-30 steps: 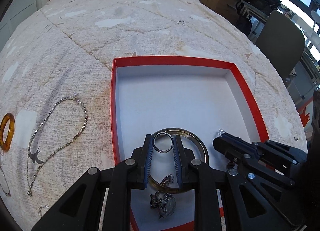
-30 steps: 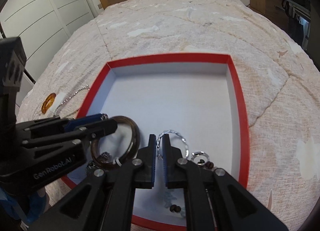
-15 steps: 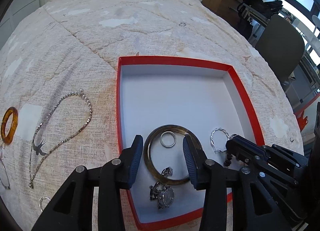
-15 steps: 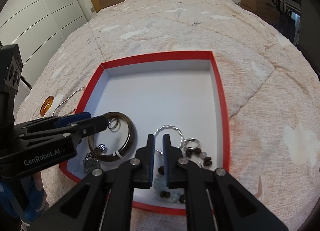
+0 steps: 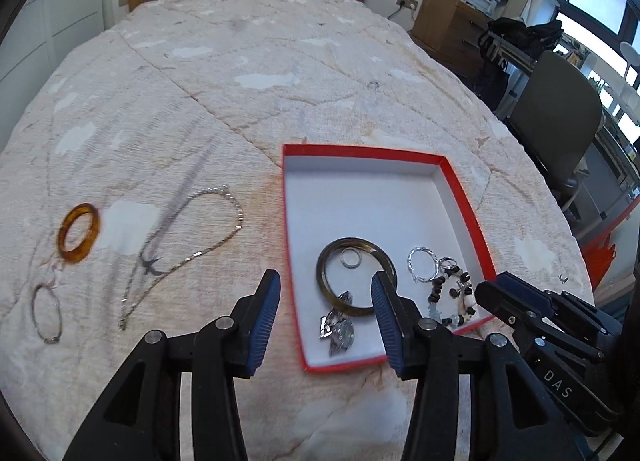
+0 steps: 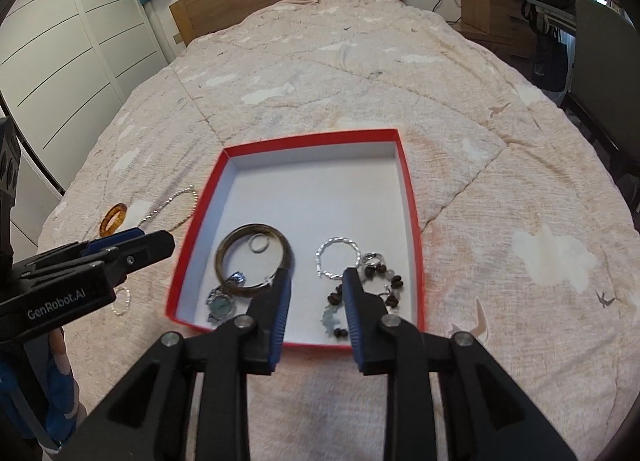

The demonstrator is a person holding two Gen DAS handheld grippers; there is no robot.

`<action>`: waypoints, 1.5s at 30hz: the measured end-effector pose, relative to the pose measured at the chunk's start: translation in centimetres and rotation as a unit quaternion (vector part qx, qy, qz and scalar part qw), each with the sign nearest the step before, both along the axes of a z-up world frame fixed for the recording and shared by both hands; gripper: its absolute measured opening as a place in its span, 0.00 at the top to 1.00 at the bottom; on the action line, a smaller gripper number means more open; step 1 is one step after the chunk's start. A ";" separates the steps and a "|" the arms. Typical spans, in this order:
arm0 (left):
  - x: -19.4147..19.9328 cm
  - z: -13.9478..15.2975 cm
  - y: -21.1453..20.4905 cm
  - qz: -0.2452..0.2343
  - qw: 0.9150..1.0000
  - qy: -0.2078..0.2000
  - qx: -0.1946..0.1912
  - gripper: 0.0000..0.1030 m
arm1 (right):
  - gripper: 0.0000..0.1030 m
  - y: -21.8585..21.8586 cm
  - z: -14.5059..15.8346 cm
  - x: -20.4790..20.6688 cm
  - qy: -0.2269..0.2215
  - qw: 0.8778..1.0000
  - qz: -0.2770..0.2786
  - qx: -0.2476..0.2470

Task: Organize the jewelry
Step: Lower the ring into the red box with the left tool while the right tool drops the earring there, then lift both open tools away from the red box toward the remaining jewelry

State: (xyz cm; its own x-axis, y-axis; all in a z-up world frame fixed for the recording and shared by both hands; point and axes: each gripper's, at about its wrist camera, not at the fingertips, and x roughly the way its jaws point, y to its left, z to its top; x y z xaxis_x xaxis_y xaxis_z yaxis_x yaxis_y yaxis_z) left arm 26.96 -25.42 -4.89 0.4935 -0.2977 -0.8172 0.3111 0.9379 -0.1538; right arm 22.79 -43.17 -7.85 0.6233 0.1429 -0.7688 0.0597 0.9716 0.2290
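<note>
Both claws, left (image 5: 326,289) and right (image 6: 316,285), have just been opening and gape empty above the red box (image 5: 464,197) on the bed (image 5: 280,61), where bangle (image 5: 325,277), ring (image 5: 351,259) and beads (image 6: 394,283) lie near, while a chain (image 5: 224,237) lies left.

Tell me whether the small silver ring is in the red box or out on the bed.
In the box. The ring lies flat on the white floor of the red box, inside the dark bangle.

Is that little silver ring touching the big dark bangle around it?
Apart. In the left wrist view the small ring lies inside the dark bangle, with white box floor showing around it.
</note>
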 end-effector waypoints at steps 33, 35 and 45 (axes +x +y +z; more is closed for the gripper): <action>-15.0 11.5 14.3 0.107 0.985 -0.136 0.005 0.30 | 0.63 12.2 12.6 -12.9 -0.103 0.993 0.040 -0.030; -15.7 11.7 15.2 0.114 0.983 -0.143 0.003 0.26 | 0.63 13.0 12.9 -13.7 -0.106 0.993 0.045 -0.034; -18.1 11.9 18.3 0.124 0.979 -0.160 -0.007 0.23 | 0.63 16.2 13.7 -15.6 -0.112 0.990 0.068 -0.056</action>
State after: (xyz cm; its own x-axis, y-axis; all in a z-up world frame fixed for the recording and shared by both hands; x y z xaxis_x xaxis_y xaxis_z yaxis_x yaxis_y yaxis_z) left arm 8.90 -7.09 7.04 0.7822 -0.1463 -0.6057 0.1091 0.9892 -0.0981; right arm 7.14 -26.93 5.88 0.7603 0.1585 -0.6300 -0.1129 0.9873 0.1121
